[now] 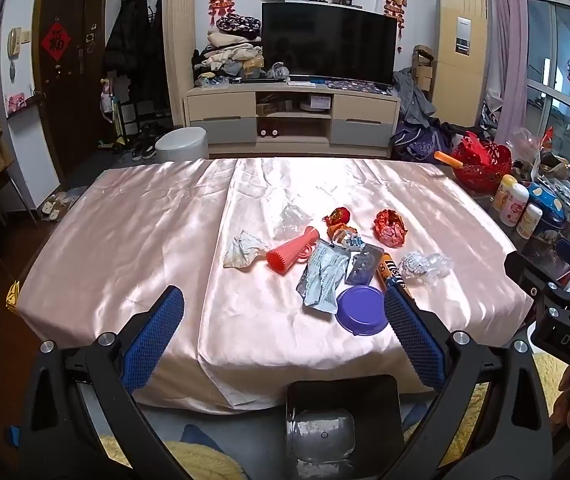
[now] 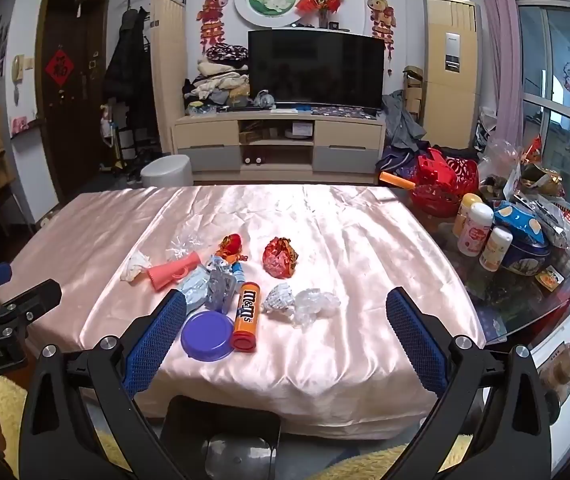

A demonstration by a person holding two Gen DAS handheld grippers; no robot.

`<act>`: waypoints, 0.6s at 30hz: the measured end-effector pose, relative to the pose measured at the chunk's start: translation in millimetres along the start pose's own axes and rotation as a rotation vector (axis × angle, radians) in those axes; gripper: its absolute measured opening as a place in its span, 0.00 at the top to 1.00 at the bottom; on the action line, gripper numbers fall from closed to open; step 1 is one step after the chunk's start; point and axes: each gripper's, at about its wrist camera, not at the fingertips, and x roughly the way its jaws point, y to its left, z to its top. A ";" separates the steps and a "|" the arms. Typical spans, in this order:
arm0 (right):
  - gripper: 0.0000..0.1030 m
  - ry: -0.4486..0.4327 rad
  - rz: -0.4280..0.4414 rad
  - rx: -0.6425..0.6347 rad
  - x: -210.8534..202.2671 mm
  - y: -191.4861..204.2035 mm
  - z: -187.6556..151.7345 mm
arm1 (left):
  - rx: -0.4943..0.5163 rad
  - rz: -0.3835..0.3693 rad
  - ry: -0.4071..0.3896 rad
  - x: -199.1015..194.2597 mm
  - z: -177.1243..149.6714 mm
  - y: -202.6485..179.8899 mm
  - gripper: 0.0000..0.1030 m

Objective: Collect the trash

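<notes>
Right now both grippers, left (image 1: 283, 326) and right (image 2: 285, 324), are spread wide and hold nothing. Trash sits mid-table on the pink cloth (image 2: 365, 240): a candy tube (image 2: 246, 316) (hard, round, may roll) to pinch across its middle, and a light, squashy wrapper ball (image 2: 280, 258).

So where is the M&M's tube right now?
In the right wrist view the M&M's tube lies on the pink cloth near its front edge, between the purple lid and crumpled clear plastic.
</notes>
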 end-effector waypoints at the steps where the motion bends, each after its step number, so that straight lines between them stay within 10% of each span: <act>1: 0.03 0.003 -0.001 -0.001 0.3 -0.3 0.2 | 0.000 -0.001 -0.001 -0.8 -0.1 0.4 0.08; 18: 0.03 -0.003 -0.006 0.016 1.1 -6.4 1.5 | 0.025 0.018 0.021 10.7 2.3 -3.6 0.08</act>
